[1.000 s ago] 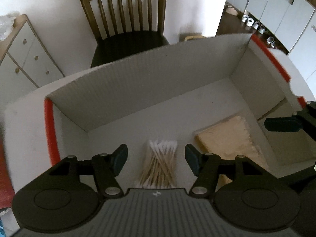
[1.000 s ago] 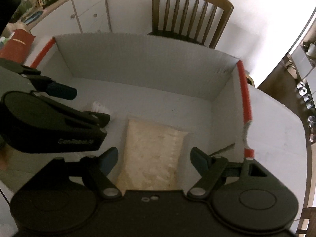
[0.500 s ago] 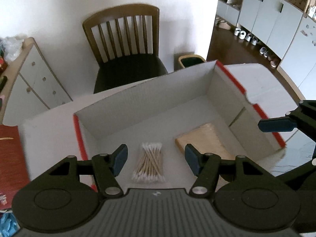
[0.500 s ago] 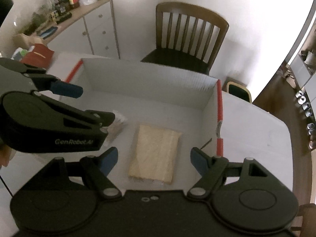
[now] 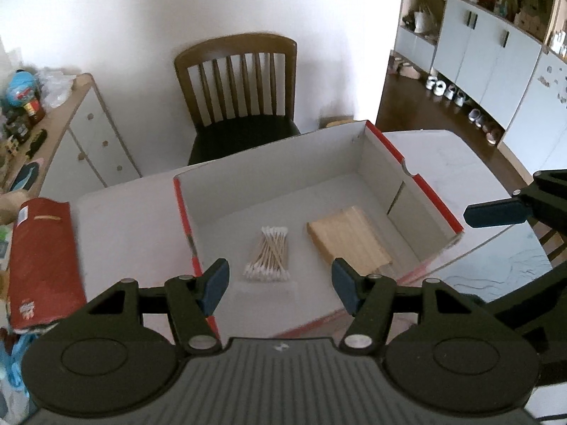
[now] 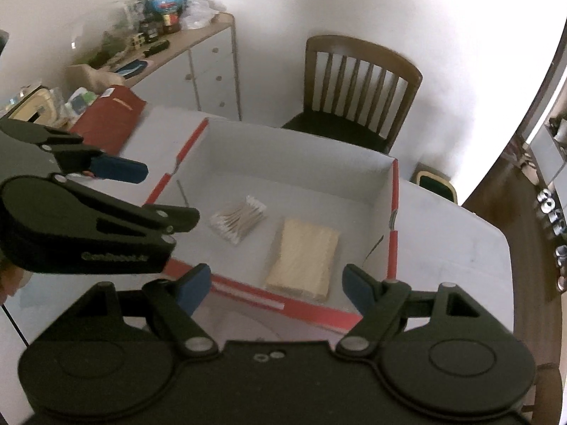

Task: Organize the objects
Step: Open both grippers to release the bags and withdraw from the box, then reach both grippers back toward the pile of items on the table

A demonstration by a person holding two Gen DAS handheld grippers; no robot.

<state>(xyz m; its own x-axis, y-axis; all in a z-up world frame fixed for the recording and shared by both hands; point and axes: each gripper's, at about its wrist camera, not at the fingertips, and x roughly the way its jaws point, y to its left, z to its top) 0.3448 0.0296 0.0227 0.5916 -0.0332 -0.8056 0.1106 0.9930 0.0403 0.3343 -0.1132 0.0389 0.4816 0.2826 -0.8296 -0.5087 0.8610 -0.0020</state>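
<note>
An open white cardboard box with red rim edges (image 5: 430, 191) stands on a pale table (image 5: 124, 212), its far wall toward the table's far edge, where a brown wooden slat-back chair (image 5: 241, 106) is drawn up. On the box floor lie a bundle of wooden-stemmed cotton swabs with white tips (image 5: 268, 253), nearer the box's left wall, and a flat tan rectangular pack (image 5: 347, 239), nearer its right wall; the two lie apart, neither touching a wall. The left gripper (image 5: 280, 279) hangs above the box's near edge, jaws parted and empty. The right gripper (image 6: 273, 285) hangs above the same near edge, jaws spread wide, nothing between them. A flat dark-red package (image 5: 42, 258) lies at the table's left edge, outside the box.
</note>
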